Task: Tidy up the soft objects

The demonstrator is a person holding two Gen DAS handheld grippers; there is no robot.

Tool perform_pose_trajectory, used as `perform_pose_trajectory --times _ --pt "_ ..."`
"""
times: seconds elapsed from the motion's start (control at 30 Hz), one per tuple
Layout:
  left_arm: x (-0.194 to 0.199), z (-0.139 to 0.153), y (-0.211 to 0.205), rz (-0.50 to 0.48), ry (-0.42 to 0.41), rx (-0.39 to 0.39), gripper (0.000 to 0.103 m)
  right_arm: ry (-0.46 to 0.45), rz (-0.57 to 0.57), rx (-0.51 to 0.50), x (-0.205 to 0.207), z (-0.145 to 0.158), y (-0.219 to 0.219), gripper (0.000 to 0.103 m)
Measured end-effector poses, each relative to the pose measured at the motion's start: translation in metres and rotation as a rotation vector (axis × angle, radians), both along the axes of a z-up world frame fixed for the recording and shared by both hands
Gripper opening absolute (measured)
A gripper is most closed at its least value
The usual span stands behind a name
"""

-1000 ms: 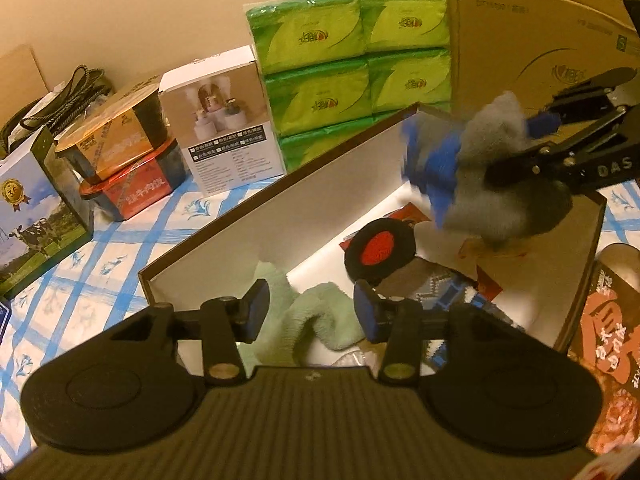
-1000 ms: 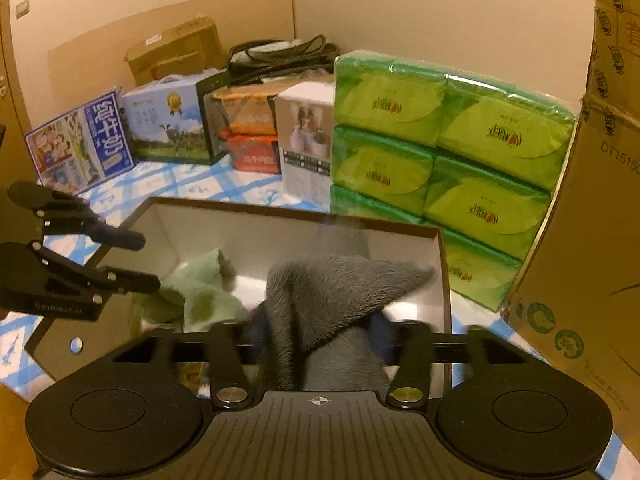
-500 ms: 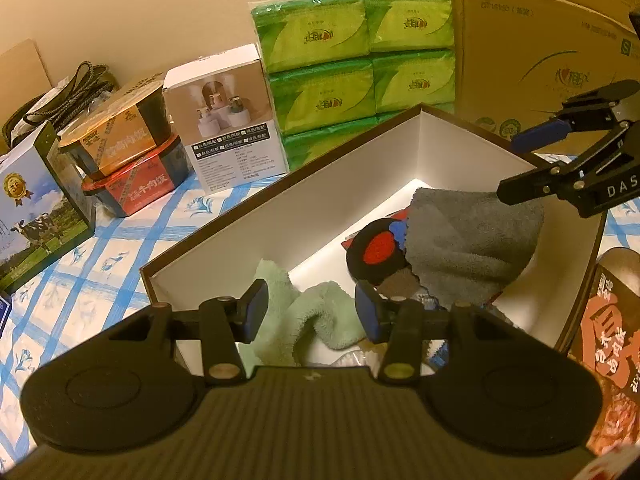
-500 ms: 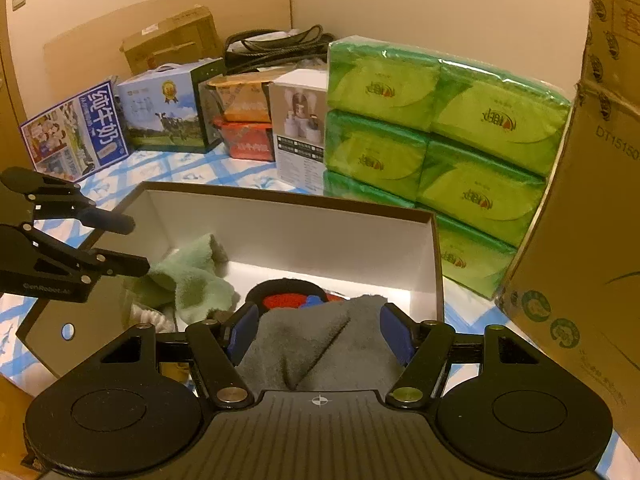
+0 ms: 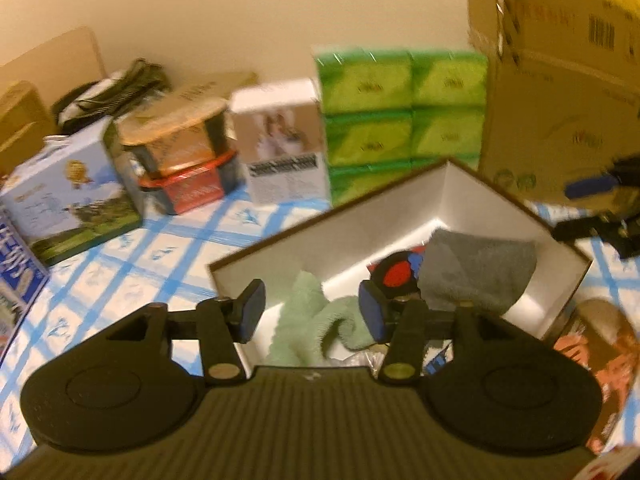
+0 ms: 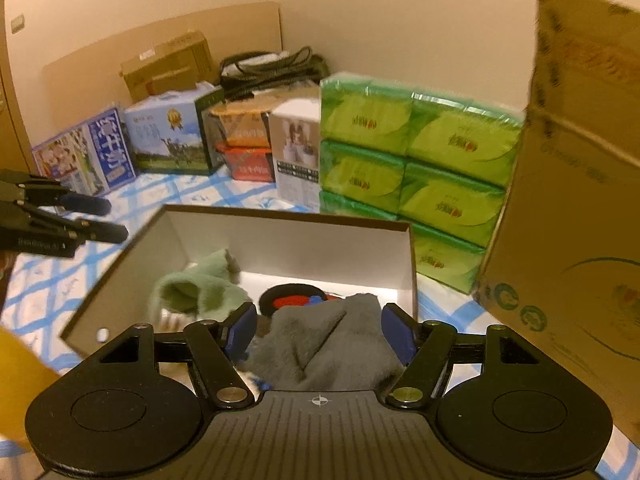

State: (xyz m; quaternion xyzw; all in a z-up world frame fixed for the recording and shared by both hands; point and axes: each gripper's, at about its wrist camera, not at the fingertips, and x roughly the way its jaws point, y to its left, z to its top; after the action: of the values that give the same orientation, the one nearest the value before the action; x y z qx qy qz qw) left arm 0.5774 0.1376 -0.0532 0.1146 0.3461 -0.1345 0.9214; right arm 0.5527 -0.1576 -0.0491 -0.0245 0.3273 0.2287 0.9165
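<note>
Your right gripper (image 6: 318,330) is spread wide with nothing between its pads; the grey sock (image 6: 328,354) lies loose below it inside the white box (image 6: 288,240). Your left gripper (image 5: 312,312) is also wide and empty, above the green sock (image 5: 316,326). Green tissue packs (image 6: 412,164) stand behind the box.

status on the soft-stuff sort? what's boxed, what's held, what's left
Boxed: the grey cloth, green cloth and black-and-red piece all lie inside the open box. In hand: nothing; right tool and left tool are open and empty. Left: no loose soft item shows outside the box.
</note>
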Motion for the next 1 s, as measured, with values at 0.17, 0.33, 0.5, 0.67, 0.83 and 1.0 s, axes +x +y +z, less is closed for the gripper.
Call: perform_pose_trajectory --times 0.17,0.33,0.5,0.67,0.83,1.0 --pt "-0.042 0.043 0.017 0.084 -0.048 -0.045 0.066 -0.037 -0.026 -0.023 -0.052 0.025 -0.012 0.071" --pt "-0.101 0.082 0.028 0.156 -0.085 -0.055 0.073 -0.096 -0.023 -0.016 -0.112 0.042 -0.021 0.073" --pt "-0.166 0.108 0.028 0.214 -0.104 -0.052 0.077 -0.096 -0.03 0.054 -0.164 0.054 -0.031 0.074" --pt "-0.227 0.115 0.02 0.263 -0.093 -0.05 0.079 -0.091 -0.037 0.111 -0.21 0.064 -0.043 0.074" --pt "-0.29 0.115 -0.006 0.285 -0.107 -0.018 0.086 -0.067 -0.053 0.176 -0.252 0.066 -0.058 0.074" --pt "-0.348 0.108 -0.042 0.305 -0.113 -0.013 0.086 -0.031 -0.049 0.181 -0.289 0.059 -0.064 0.074"
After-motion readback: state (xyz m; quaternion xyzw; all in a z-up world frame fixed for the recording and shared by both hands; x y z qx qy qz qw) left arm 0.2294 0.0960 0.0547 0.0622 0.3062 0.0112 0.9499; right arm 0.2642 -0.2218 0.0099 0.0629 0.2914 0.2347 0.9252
